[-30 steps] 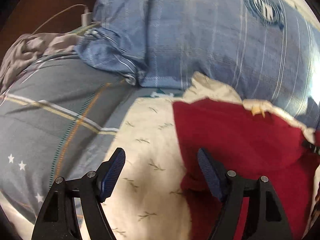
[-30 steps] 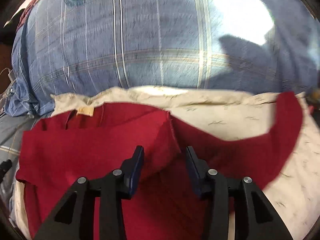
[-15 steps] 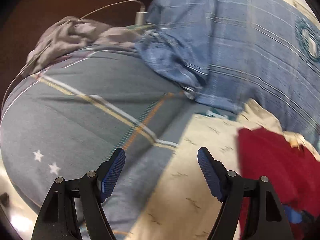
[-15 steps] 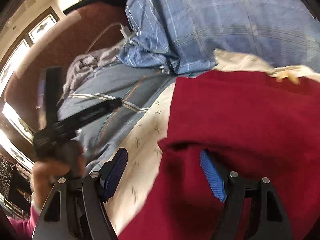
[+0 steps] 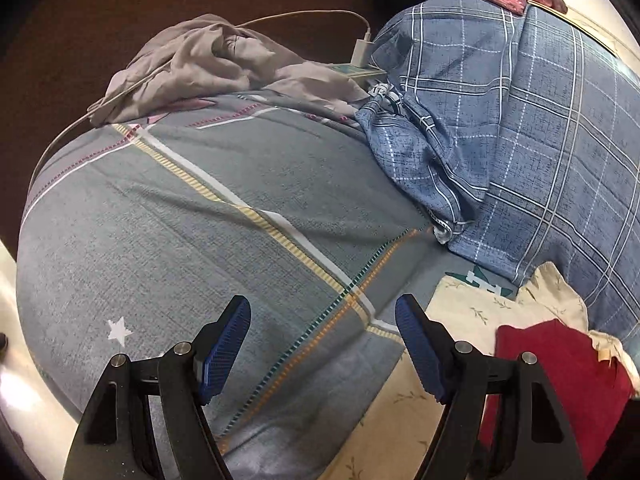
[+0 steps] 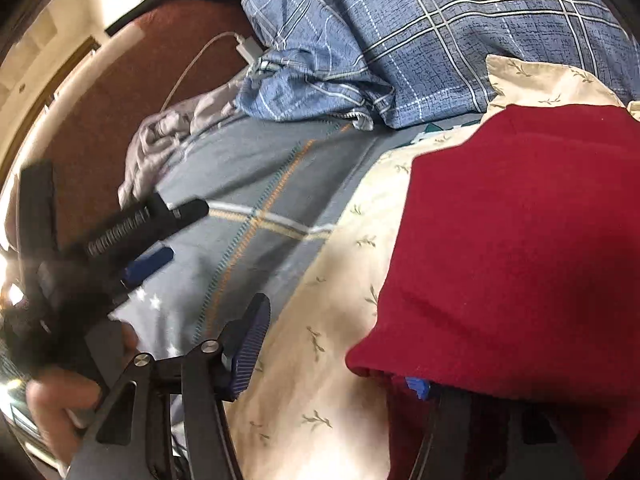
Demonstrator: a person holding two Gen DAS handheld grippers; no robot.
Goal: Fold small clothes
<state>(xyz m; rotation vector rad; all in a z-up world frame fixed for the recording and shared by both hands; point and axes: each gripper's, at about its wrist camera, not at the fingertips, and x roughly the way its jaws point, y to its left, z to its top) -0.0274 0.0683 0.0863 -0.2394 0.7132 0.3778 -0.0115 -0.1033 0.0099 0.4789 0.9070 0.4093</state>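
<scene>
Since a second ago, your left gripper [image 5: 322,354] has swung off the red garment [image 5: 560,376] and now points over the grey striped bedsheet [image 5: 224,216], jaws spread wide, holding nothing. Your right gripper [image 6: 336,354] has rolled sideways; a second ago it was squared on the garment's middle with the jaws much closer together. Now they stand apart, left pad [image 6: 248,340] over the cream leaf-print cloth [image 6: 320,320], the right one mostly hidden under a red fold; whether it bears on the fabric, cannot tell. The red garment [image 6: 520,260] lies on the cream cloth on the bed, beside the blue plaid quilt [image 6: 420,40], its near edge doubled over in a soft rounded lip. Judgement: light, limp knit, will sag and drag the cream layer if pinched deep. Take it at a corner or hem edge, red layer only, one gripper per corner. Grey crumpled cloth [image 5: 208,64] and charger cable [image 5: 304,16] sit well apart at the bed's far side.
</scene>
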